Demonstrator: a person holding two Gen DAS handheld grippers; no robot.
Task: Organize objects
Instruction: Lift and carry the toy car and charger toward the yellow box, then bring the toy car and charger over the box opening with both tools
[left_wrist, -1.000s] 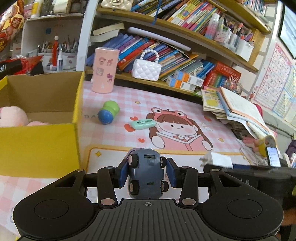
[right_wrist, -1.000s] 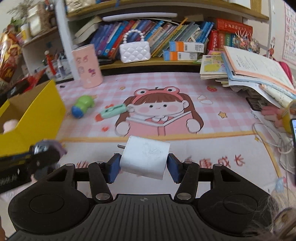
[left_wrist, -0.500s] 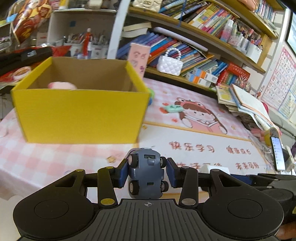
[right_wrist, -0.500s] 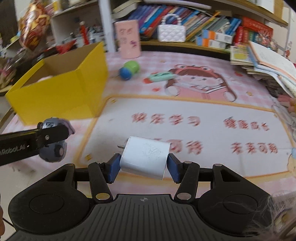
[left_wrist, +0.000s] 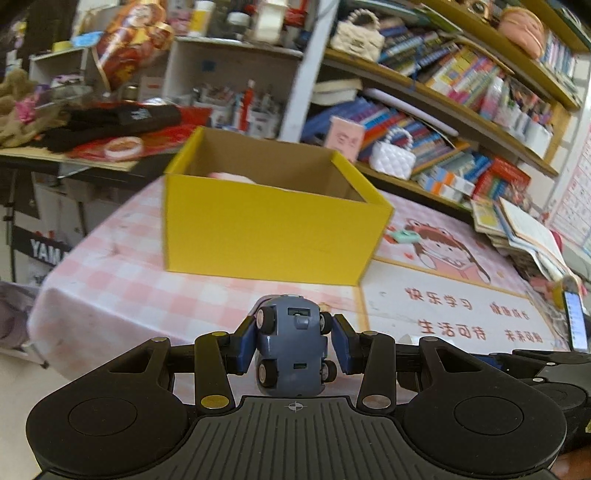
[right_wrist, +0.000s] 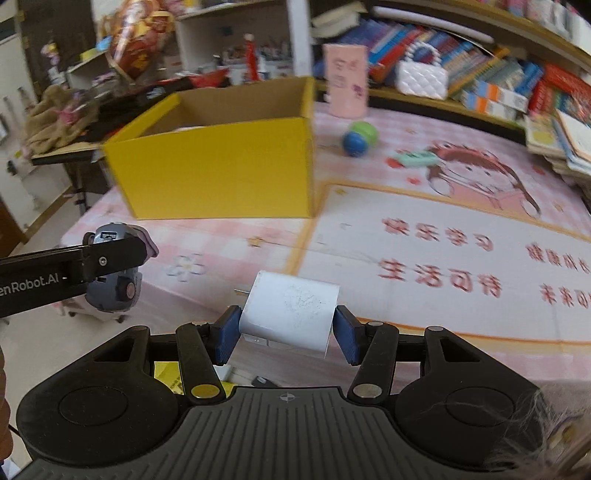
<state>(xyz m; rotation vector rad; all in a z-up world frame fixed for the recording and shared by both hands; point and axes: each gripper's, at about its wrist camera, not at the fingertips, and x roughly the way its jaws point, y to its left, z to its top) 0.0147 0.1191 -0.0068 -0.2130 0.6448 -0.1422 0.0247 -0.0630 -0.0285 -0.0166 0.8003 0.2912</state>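
Still short of the yellow box (left_wrist: 269, 236): left tool (left_wrist: 293, 345) clamped on toy car (left_wrist: 291, 350), right tool (right_wrist: 288, 325) on white block (right_wrist: 291, 306).

My right gripper (right_wrist: 287, 334) is clamped on a white charger (right_wrist: 290, 308), pads on both sides, prong sticking out left. Left gripper (right_wrist: 110, 254) at frame left holds a grey toy car (right_wrist: 118, 288). Yellow box (right_wrist: 218, 166) sits ahead on the pink mat (right_wrist: 424, 258), open top. Blue-green toy (right_wrist: 360, 138) & mint clip (right_wrist: 415, 159) right of box.
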